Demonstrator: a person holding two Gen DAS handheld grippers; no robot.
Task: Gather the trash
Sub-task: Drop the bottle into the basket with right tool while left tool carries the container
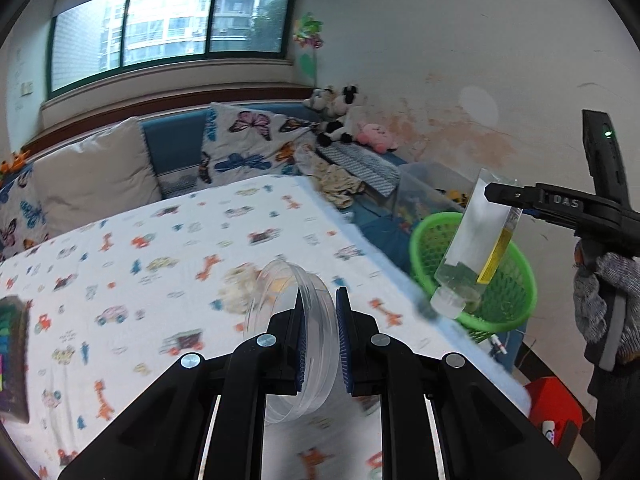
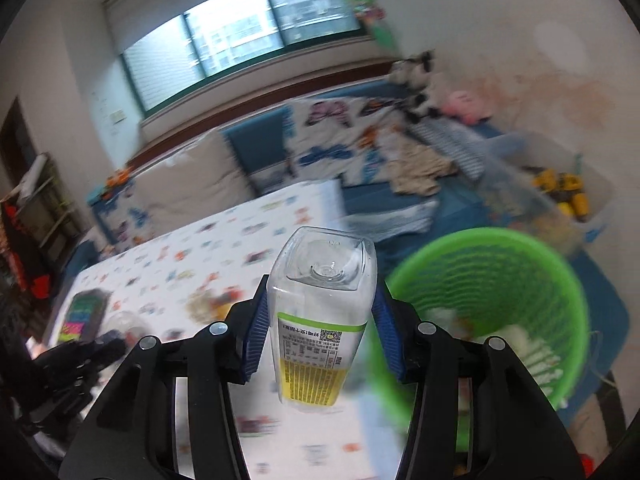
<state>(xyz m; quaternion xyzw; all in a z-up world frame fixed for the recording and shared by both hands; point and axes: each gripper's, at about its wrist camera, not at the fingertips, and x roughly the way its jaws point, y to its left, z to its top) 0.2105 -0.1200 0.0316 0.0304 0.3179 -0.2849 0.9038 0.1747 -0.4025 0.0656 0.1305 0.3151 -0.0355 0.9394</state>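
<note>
Item one: my left hand-held gripper [image 1: 319, 304], blue pads clamped on the wall of a clear round plastic lid [image 1: 294, 334], which stands on edge between the fingers, held up above the surface [image 1: 168, 240] with its cartoon-vehicle printed cloth. Item two: my right hand-held gripper [image 2: 318, 320], blue pads pressed to both sides of a clear square-sided plastic bottle [image 2: 322, 320] with a green, white and yellow label. In the left wrist view this bottle [image 1: 478, 246] hangs cap-down, tilted, in front of the green basket [image 1: 516, 300]; in the right wrist view its base faces the camera and the basket [image 2: 560, 280] sits just to its right, with some pale scraps lying inside. The basket stands just off the far right edge of the surface. Item three: a crumpled pale wad [image 1: 240, 284] on the surface, just behind the lid in the left wrist view. Item four: a dark tray of coloured pieces [image 1: 12, 352] at the surface's left edge. Item five: my gloved hand [image 1: 604, 300], grey knit, on the right gripper's handle, to the right of the basket. Background beyond the surface: a blue bench with butterfly-print cushions [image 1: 248, 144], soft toys [image 1: 340, 116] in the corner, and a clear bin [image 1: 424, 188] behind the basket.
</note>
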